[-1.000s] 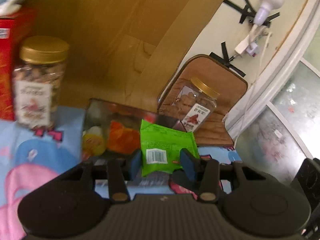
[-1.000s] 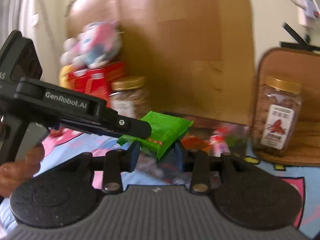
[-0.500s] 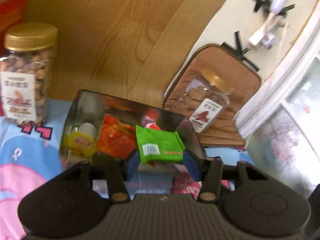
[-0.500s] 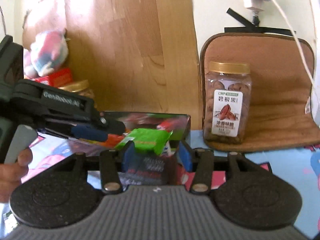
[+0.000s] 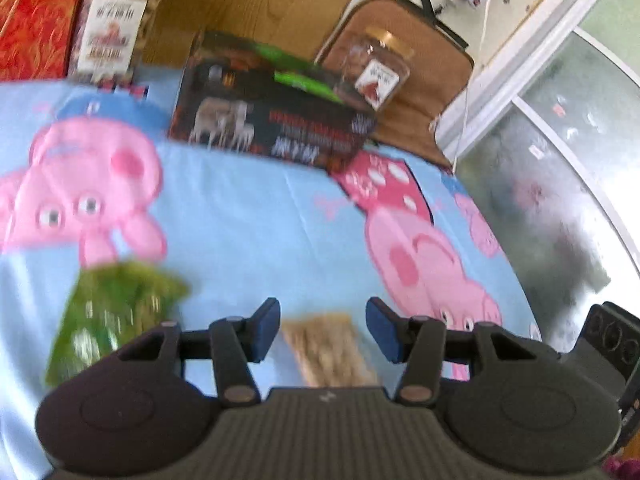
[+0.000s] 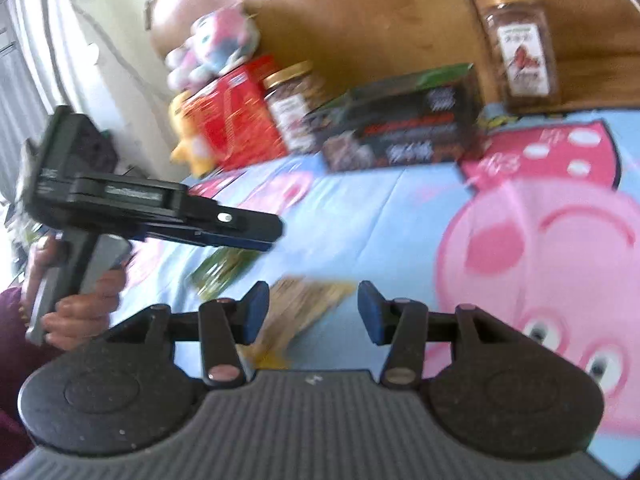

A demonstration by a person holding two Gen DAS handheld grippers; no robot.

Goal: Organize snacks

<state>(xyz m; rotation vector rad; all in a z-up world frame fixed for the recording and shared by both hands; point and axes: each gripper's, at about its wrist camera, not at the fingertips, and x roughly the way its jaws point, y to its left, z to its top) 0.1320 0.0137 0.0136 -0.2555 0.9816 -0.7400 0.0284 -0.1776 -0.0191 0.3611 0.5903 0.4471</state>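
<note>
A blue cartoon-pig cloth (image 5: pixel 256 216) covers the table. On it at 12 o'clock sits a dark box (image 5: pixel 268 124), with a nut jar (image 5: pixel 116 32) and red box (image 5: pixel 36 20) at 11. A green packet (image 5: pixel 108 312) lies at 8 o'clock and a tan packet (image 5: pixel 324 348) at 6.

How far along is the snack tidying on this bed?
One green packet already lies in the dark box. Nothing is in hand: the left gripper and right gripper are both open and empty. Still loose on the cartoon sheet are a green snack bag and a tan packet.
</note>
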